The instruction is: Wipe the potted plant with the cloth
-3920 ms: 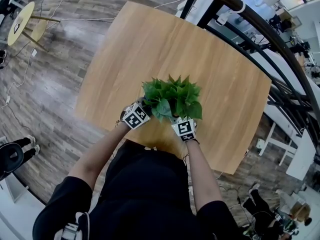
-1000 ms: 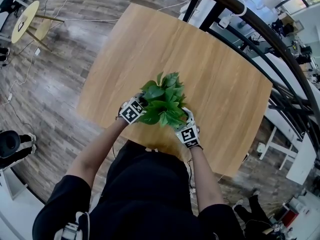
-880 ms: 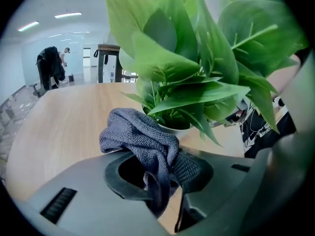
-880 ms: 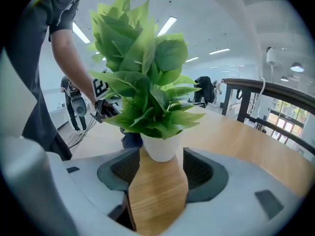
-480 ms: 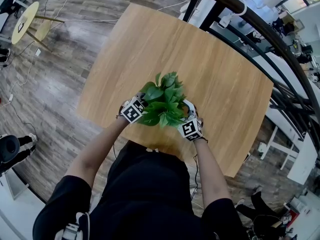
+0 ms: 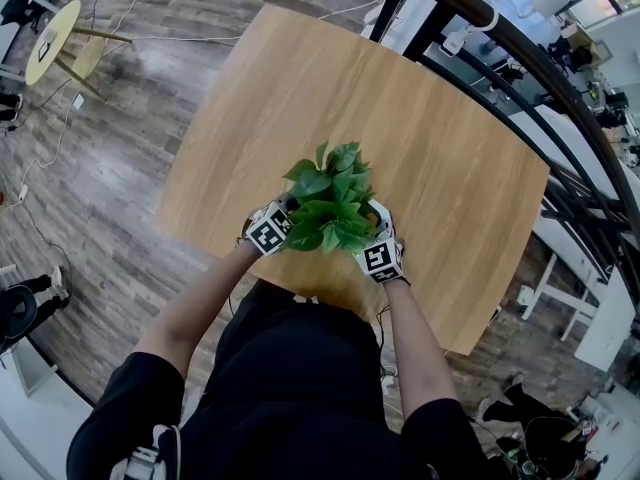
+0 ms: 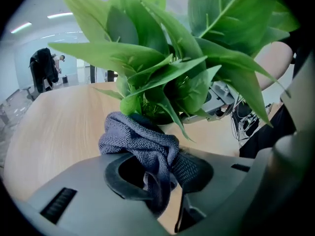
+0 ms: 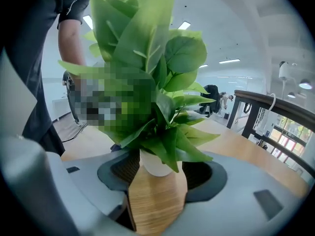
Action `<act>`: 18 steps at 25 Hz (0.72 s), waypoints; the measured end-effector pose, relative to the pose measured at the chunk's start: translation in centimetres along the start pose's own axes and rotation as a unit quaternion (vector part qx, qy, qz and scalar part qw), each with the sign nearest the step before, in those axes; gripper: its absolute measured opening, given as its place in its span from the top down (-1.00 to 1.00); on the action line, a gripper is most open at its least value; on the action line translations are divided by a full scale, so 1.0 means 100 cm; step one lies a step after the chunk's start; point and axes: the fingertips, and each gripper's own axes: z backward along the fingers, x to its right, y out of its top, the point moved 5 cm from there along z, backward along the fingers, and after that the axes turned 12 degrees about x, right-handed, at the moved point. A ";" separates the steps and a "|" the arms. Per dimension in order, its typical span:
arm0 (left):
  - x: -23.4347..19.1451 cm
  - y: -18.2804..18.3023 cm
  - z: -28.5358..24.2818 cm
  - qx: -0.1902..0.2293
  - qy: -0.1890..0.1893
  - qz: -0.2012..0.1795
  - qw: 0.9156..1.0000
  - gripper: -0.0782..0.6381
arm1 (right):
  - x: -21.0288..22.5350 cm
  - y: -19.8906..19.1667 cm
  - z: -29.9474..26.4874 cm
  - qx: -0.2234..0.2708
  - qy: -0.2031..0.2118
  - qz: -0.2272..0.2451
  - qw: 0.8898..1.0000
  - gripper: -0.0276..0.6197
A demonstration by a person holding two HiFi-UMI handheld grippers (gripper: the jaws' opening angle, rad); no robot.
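risk first: the potted plant (image 6: 328,206) stands on the near part of the wooden table (image 6: 440,148), close to the person, with the left gripper (image 6: 272,226) at its left side and the right gripper (image 6: 380,256) at its right. the pot looks small and light under a wide head of leaves, so a sideways push from the cloth (image 7: 140,141) could tip it or slide it toward the near edge unless the right side braces it. a hard rub could also crease or tear a leaf, and the cloth bunch could snag on the stems.

the left gripper view shows what the head view hides under the foliage. the left jaws are clamped on the grey cloth, which bulges out past the tips and reaches in under the leaves, at or just beside the pot rim; whether it touches cannot be told.

the right gripper view shows the white pot low between that gripper's jaws, which stand apart with bare table between them. whether either pad presses the pot is unclear, since a leaf covers one side. only the head view shows how near the table edge is.
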 end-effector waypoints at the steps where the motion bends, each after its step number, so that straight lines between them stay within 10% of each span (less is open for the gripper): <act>1: -0.002 -0.002 0.000 -0.002 0.003 0.001 1.000 0.40 | -0.002 0.000 0.001 0.000 -0.004 -0.002 1.000 0.11; 13: -0.028 0.016 0.011 0.031 0.041 -0.010 0.999 0.40 | -0.010 -0.012 0.018 0.001 -0.027 -0.064 0.998 0.11; 18: -0.032 0.016 0.006 0.034 0.048 -0.001 0.998 0.40 | -0.007 -0.004 0.003 -0.023 0.028 0.043 0.998 0.11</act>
